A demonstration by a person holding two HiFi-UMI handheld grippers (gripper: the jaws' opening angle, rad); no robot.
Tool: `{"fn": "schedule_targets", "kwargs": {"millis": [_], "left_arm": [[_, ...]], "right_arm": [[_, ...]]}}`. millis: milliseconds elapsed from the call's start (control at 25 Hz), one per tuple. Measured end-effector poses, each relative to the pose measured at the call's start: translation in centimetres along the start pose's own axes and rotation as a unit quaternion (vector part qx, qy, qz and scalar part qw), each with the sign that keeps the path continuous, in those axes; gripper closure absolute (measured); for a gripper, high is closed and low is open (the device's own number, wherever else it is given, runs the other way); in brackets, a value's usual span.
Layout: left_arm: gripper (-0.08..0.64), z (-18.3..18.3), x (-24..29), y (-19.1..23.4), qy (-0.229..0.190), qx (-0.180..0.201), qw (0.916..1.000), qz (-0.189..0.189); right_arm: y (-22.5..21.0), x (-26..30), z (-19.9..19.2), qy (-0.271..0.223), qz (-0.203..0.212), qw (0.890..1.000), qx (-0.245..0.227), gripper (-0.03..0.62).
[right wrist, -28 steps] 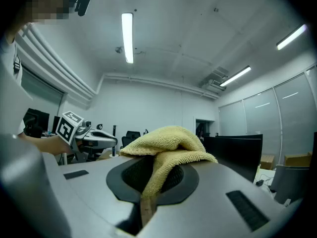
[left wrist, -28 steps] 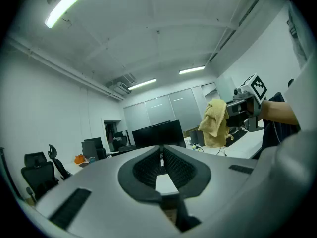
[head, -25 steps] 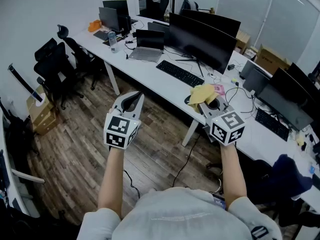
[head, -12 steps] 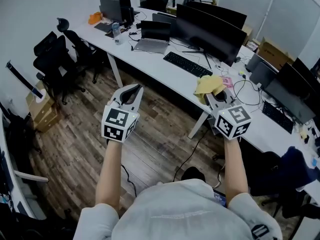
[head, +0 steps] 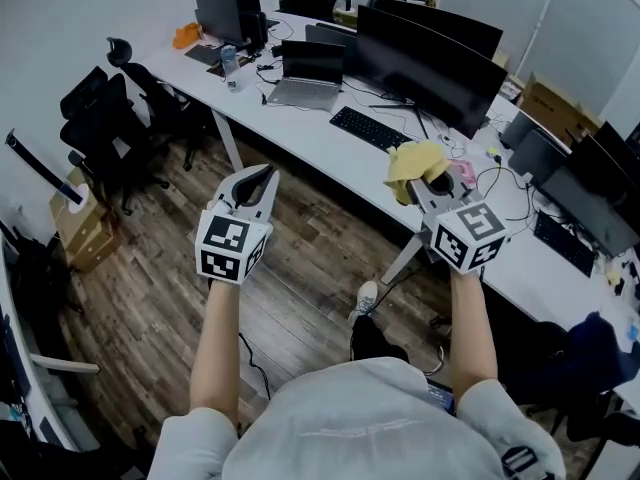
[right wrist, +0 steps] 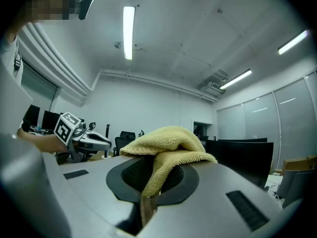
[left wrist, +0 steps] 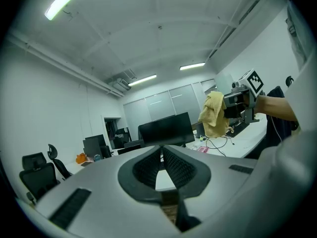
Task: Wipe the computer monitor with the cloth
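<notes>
While the right gripper (head: 430, 187) clamps the cloth (head: 415, 160) over the bench (head: 300, 128), well short of the monitor (head: 425, 63) — left gripper (head: 258, 179) closed, empty — spread it flat against the screen and press lightly.

On the long white desk (head: 300, 133) a wide black monitor (head: 430, 63) is set, with a black keyboard (head: 370, 128) before it and a grey open laptop (head: 307, 80) to its left. The yellow terry cloth (head: 416, 160), clamped in the right gripper (head: 430, 188), is held over the desk edge, right of the keyboard. The left gripper (head: 258, 180) is held over the wood-plank floor (head: 300, 278).
</notes>
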State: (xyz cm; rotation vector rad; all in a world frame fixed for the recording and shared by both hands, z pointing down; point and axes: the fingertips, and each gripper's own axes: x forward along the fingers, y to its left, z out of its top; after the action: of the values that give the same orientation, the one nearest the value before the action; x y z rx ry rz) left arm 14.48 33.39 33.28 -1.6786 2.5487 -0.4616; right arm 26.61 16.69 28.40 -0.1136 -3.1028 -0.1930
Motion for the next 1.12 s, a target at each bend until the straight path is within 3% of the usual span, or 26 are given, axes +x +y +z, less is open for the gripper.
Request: {"fn": "schedule_targets", "kwargs": {"millis": [320, 720, 960, 1120], "left_arm": [[0.528, -0.4, 13.5, 2.2, 0.021, 0.004, 0.9997, -0.007], [0.528, 3.8, 31.8, 6.1, 0.021, 0.004, 0.9996, -0.017], [0.529, 5.3, 39.7, 5.8, -0.03, -0.023, 0.9978, -0.055], [0.529, 4.0, 43.8, 4.1, -0.001, 0.011, 0.9946, -0.103]], "right_arm": [[-11.9, 7.1, -1.1, -0.019, -0.01, 1.0, 0.004, 0.558], [-28.3, 16.1, -1.4, -0.015, -0.014, 1.0, -0.002, 0.558], [-35.2, 18.9, -2.1, -0.015, -0.024, 1.0, 0.006, 0.558], [-37.9, 20.3, -3.5, 0.0, -0.033, 0.999, 0.012, 0.558]]}}
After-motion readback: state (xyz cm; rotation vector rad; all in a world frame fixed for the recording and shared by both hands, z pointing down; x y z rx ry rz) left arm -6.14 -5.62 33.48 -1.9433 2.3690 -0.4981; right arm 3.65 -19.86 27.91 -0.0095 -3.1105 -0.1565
